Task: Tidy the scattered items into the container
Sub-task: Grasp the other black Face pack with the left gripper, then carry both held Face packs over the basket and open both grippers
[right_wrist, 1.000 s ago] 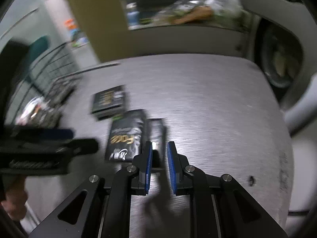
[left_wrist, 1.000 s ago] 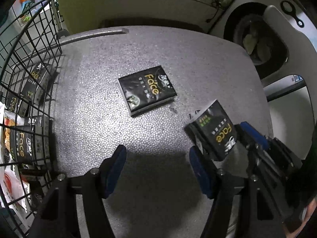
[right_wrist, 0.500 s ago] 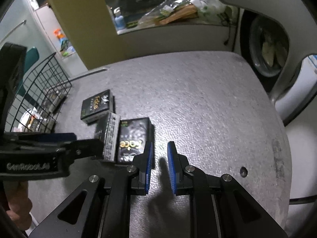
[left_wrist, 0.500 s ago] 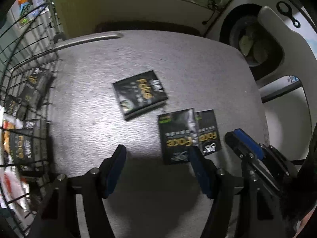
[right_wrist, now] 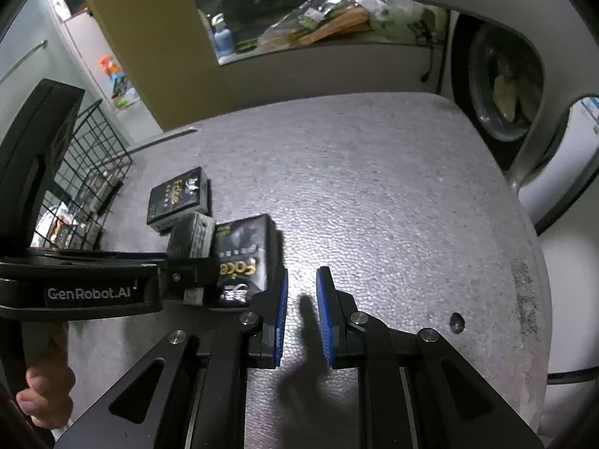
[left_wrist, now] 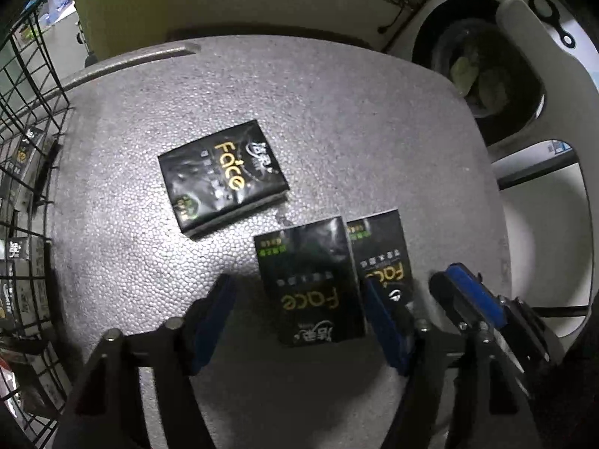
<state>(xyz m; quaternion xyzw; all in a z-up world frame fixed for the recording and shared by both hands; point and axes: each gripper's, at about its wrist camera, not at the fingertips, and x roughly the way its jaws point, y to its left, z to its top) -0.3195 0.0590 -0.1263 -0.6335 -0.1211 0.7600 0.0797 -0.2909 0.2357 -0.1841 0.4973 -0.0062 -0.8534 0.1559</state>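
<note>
Three black "Face" tissue packs lie on the grey table. The far pack (left_wrist: 224, 176) (right_wrist: 178, 196) lies alone. Two more lie side by side: the middle pack (left_wrist: 310, 280) (right_wrist: 191, 235) and the right pack (left_wrist: 378, 254) (right_wrist: 243, 258). My left gripper (left_wrist: 299, 318) points steeply down over the middle pack, which sits between its closing jaws; the pads are not touching it. My right gripper (right_wrist: 302, 299) (left_wrist: 468, 299) hovers just right of the right pack, its jaws a narrow gap apart with nothing between them.
A black wire basket (left_wrist: 30, 149) (right_wrist: 93, 164) at the table's left edge holds several packs. A washing machine drum (left_wrist: 479, 75) stands past the right edge. A cluttered counter (right_wrist: 337, 26) runs behind. A hand (right_wrist: 45, 393) grips the left tool.
The two packs that hung at my right gripper a second ago now lie side by side on the table. My left gripper has moved over them and its jaws have narrowed.
</note>
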